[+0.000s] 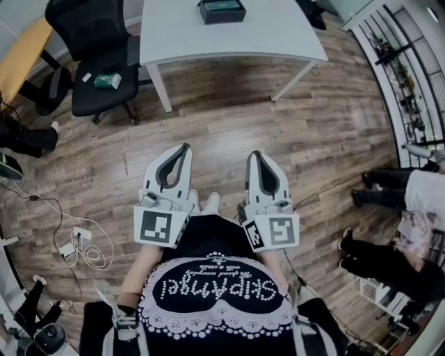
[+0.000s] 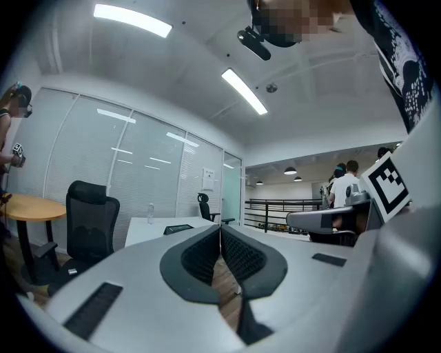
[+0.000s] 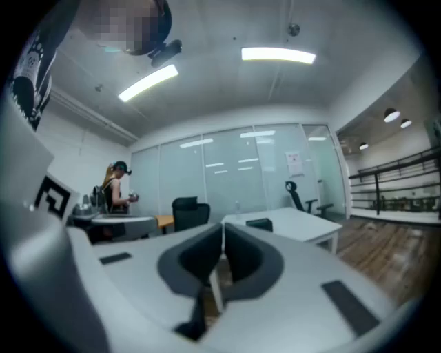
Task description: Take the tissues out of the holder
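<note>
**Both grippers clenched and empty, holder untouched on the table**

Head view first. The white table (image 1: 208,31) stands at the top of the picture. On its far part sits a dark box (image 1: 222,10), which I take to be the holder. It is too small here to tell whether tissues show in it. The left gripper (image 1: 184,147) and the right gripper (image 1: 254,154) hang side by side over the wooden floor (image 1: 208,118), well short of the table and aimed towards it. A black office chair (image 1: 104,62) stands at the table's left side.

Over to the left gripper view. The 2 jaws are pressed together at the tips with nothing between them. Beyond them the table lies well off, with the dark box on top.

Now the right gripper view. It is the same story: the 2 jaws are clamped tip to tip with nothing held. The table and its box are ahead and a little to the right.

As for progress, I judge the task has not begun. No tissue is out and neither gripper is near the holder. What is left is to close in on the table, open a gripper, pinch the tissues and draw them out.
</note>
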